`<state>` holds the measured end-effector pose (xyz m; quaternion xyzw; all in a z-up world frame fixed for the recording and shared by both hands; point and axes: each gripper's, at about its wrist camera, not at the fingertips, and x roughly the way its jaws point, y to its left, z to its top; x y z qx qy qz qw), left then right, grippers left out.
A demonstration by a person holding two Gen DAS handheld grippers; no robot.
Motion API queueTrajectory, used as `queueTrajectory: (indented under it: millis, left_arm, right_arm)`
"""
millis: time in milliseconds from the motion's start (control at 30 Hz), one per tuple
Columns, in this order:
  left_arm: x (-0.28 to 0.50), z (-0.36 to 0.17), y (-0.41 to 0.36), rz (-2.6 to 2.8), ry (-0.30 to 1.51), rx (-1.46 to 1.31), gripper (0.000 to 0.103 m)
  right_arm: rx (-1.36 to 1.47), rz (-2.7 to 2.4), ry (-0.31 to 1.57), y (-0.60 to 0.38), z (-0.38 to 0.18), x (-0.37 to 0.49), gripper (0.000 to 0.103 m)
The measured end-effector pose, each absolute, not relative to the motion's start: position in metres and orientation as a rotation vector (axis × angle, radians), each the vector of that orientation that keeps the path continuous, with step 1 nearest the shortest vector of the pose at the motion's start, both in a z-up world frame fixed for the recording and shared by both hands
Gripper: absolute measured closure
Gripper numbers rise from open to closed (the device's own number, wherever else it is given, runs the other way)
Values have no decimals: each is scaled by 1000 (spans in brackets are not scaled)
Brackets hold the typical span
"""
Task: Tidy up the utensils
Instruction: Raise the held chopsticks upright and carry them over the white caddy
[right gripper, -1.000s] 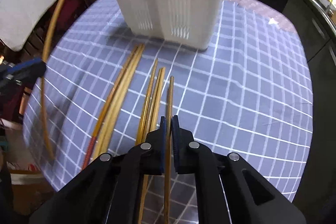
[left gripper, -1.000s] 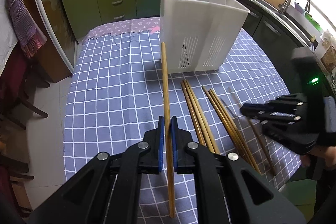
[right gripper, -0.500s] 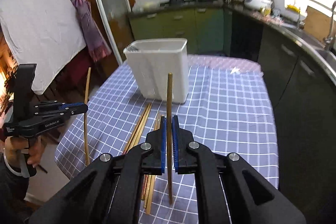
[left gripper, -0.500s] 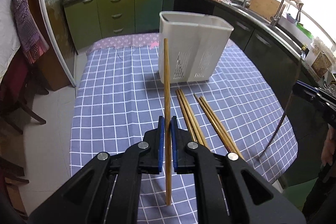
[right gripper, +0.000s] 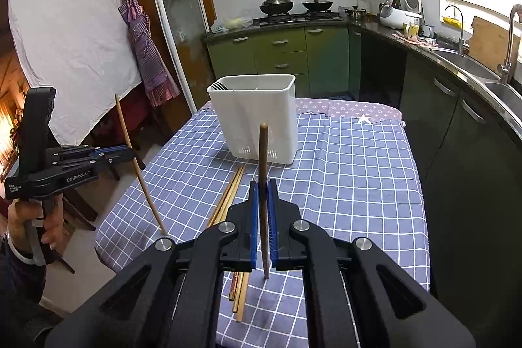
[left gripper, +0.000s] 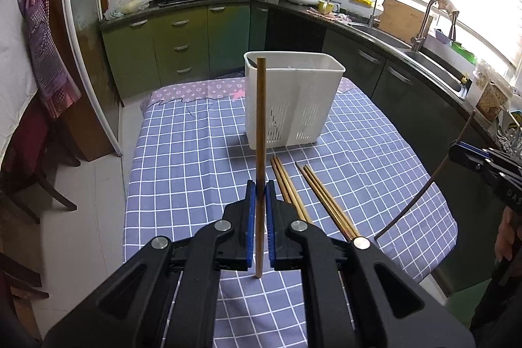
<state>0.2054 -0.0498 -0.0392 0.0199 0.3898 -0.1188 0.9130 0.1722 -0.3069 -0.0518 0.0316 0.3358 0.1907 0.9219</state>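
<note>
Two hand-held grippers above a worktop point(left gripper: 182, 152) covered by a blue checked tablecloth. The left gripper point(left gripper: 260, 201) has its fingers clenched on a pale wooden chopstick point(left gripper: 260, 126), gripped nearer its lower end, so most of its length stands above the fingers. The right gripper point(right gripper: 263, 204) likewise grasps a darker chopstick point(right gripper: 263, 158). Both sticks are clear of the cloth. The white slotted utensil holder point(left gripper: 293, 100) stands upright beyond them, some cutlery already inside; four loose chopsticks point(left gripper: 306, 194) lie on the cloth in front of it. The step in hand appears to be carrying the sticks to the holder. Done well: bring each tip above the open rim, tilt the stick near vertical, lower it inside, and only then release, one hand at a time.
</note>
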Motion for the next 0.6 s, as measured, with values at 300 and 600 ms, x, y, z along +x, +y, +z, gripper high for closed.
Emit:
queueTrajectory:
  millis: [300,600]
  left_arm:
    - [213,-34,-55,-255,802,49,97]
    - [228,-17,-70,-298,803,67,97]
  right_arm:
    - [73,387,690,-307,-53,173,97]
    - [82,390,691,-309,-54,174,97]
